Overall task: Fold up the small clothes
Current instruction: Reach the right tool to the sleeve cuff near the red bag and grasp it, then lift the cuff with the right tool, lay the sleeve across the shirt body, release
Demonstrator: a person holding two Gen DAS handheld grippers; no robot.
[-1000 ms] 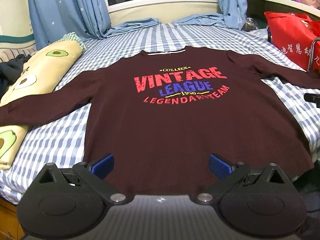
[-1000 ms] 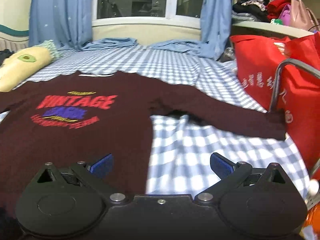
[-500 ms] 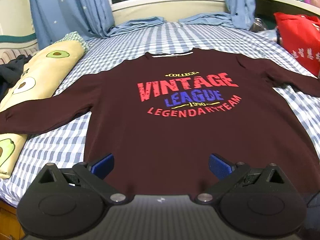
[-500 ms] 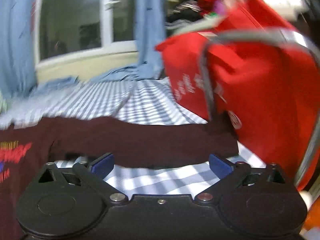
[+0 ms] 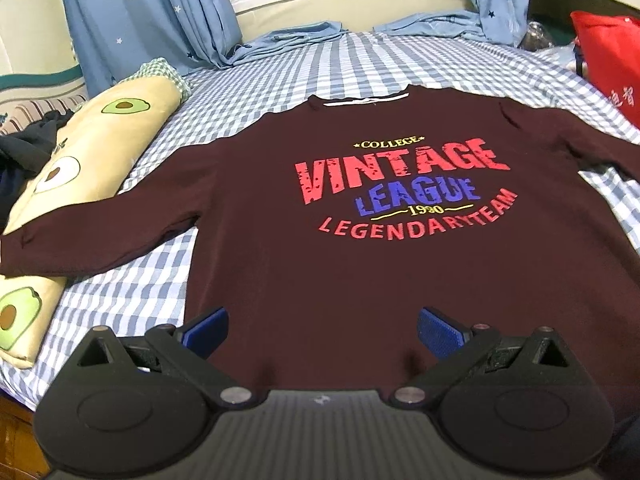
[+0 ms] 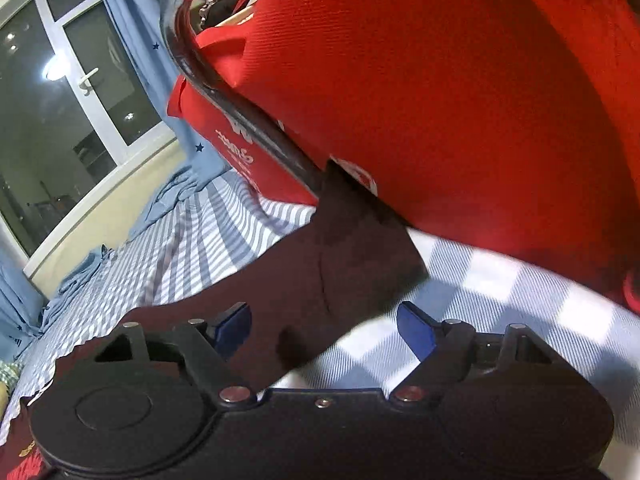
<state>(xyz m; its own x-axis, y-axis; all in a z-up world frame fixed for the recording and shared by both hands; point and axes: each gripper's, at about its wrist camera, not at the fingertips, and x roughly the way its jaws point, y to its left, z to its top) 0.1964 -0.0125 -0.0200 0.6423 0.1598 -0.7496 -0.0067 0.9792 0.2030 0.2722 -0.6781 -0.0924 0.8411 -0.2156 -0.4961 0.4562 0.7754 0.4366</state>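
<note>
maroon sweater (image 5: pixel 360 272) lies flat mid-frame on the checked bed (image 5: pixel 320 68); left claw (image 5: pixel 322 330) and right claw (image 6: pixel 324 334) both gape wide, holding nothing, the right at the sleeve cuff (image 6: pixel 360 248).

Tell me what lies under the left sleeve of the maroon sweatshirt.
The maroon long-sleeved sweatshirt's left sleeve drapes over the blue-and-white checked bedsheet, and its cuff end rests on the long cream avocado-print pillow. Whatever lies beneath the covered stretch is hidden.

shirt (image 5: pixel 360 272) right sleeve cut off at edge, hem behind left tongs (image 5: pixel 322 332)
</note>
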